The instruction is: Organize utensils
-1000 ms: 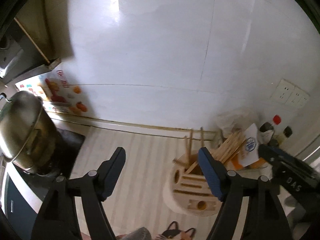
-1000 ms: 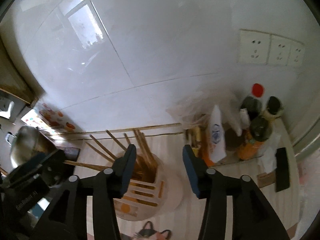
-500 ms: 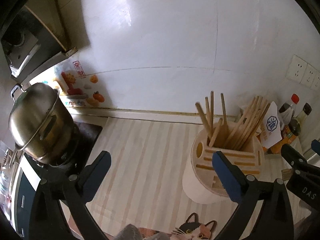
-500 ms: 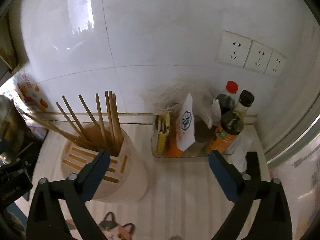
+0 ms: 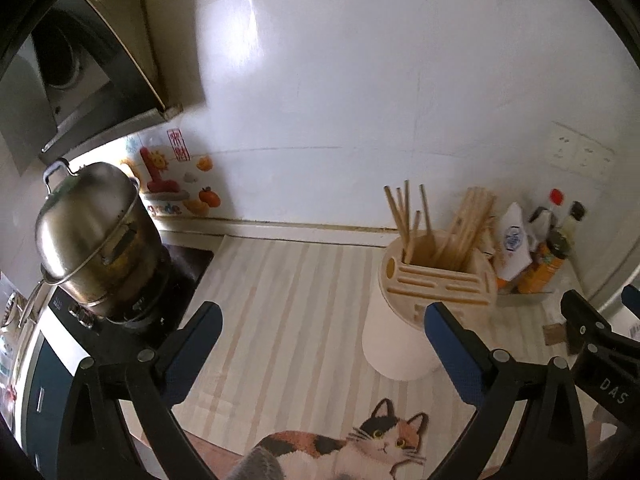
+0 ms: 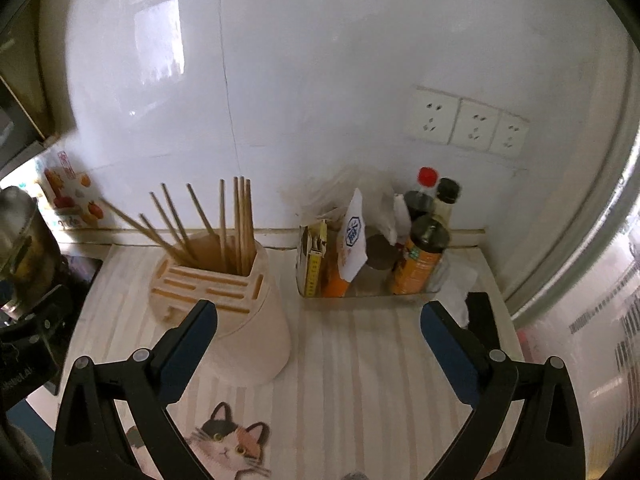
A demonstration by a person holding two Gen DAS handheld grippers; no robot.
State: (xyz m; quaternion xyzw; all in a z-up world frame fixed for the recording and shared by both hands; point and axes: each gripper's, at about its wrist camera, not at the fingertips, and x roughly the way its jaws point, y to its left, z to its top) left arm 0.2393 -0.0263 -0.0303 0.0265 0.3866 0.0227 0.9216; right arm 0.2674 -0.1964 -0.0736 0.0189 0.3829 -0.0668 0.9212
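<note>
Both tools spread wide and empty: left tool (image 5: pixel 322 328) and right tool (image 6: pixel 320 326) above the striped bench (image 6: pixel 352 344), well clear of the utensil holder (image 6: pixel 224 300) at 10 o'clock in the right view, 2 o'clock in the left. Probably the retreat or re-approach step: best to come down on one splayed chopstick from above, pinch near the top end, avoid knocking the holder or the condiment tray (image 6: pixel 372 294) just beside it. Cream round holder, slotted sloped top, chopsticks (image 6: pixel 224 220) standing in rear well, some upright, several fanned toward 10 o'clock.
</note>
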